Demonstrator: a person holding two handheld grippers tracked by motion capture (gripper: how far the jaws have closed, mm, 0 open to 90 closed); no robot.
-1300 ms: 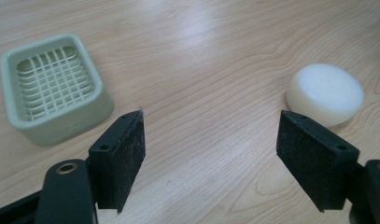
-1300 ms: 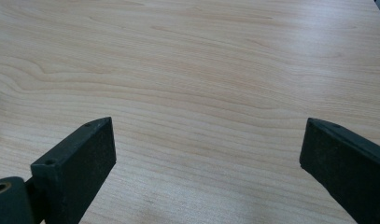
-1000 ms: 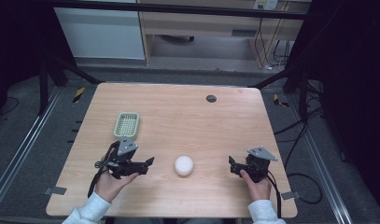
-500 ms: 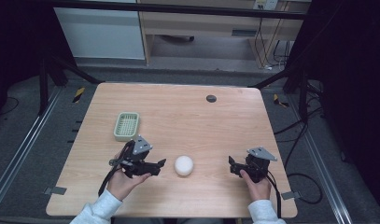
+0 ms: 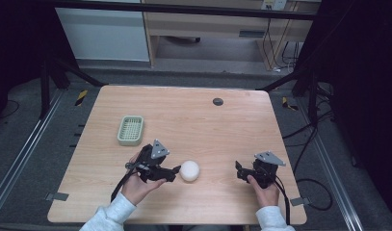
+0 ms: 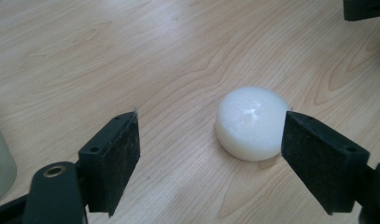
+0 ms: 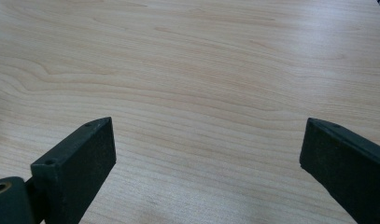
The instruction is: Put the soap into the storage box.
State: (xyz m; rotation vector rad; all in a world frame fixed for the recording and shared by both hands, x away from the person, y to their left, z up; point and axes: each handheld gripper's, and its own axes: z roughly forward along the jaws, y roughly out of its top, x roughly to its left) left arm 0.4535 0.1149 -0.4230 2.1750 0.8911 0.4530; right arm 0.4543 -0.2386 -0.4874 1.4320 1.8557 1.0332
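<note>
The left gripper (image 5: 176,172) has moved right, its jaws spread around the white dome-shaped soap (image 5: 189,171). The right gripper (image 5: 239,170) stays put, jaws apart.

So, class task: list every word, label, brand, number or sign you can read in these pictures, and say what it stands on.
None can be read. The white ball, green basket, table and both grippers, left and right, bear no legible print. A small plate on the far cabinet is too blurred.

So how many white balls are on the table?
1. The white ball sits on the wooden table near the front edge, just ahead of the open left gripper. I can't see any other ball.
</note>
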